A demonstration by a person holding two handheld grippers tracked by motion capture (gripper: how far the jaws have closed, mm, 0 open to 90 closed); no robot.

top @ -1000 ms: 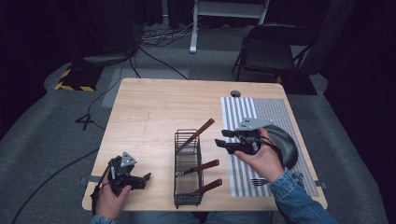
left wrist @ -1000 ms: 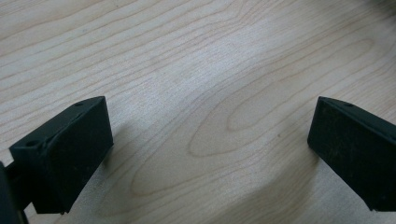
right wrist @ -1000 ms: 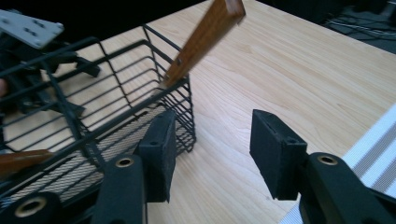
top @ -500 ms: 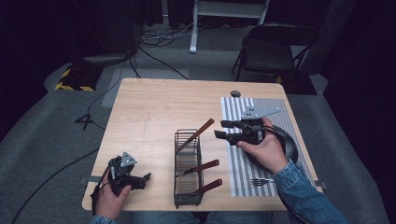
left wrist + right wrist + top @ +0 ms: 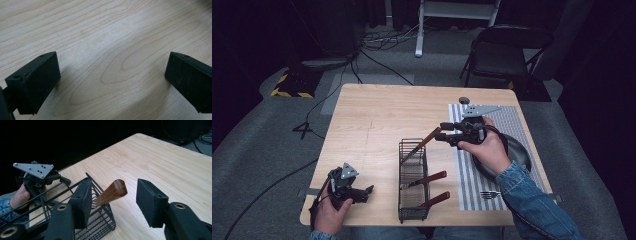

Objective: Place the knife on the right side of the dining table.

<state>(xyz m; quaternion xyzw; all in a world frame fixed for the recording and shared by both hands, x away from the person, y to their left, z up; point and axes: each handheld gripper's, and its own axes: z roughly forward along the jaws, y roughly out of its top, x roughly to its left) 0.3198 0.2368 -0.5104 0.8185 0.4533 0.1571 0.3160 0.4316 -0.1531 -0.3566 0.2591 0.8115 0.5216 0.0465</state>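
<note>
— Two grippers, so start at the left. What is the left gripper (image 5: 368,190) doing?

— It sits low at the near left corner of the table (image 5: 377,115), jaws spread wide with bare wood between them in its own view. It holds nothing and lies well apart from the basket (image 5: 413,181).

— And the basket?

— A black wire one, near the front edge at the middle. Three wooden handles (image 5: 427,140) stick out of it: one leans up out of the far end, and two others (image 5: 430,178) poke out of the right side nearer the person.

— The right gripper (image 5: 443,131)?

— Jaws apart, lined up on the leaning handle. In the right gripper view the handle's end (image 5: 117,188) sits between the two pads, touching neither. My guess is the step is to grip that handle and draw it out.

— How to do it well?

— Push a little further down the handle so the pads close on its flat sides, not the rounded tip. Then squeeze square on, and pull along the handle's own slant so the hidden end does not snag the wires or drag the basket. The mat (image 5: 512,130) and dark plate (image 5: 518,152) to the right look like the likely landing place.
</note>
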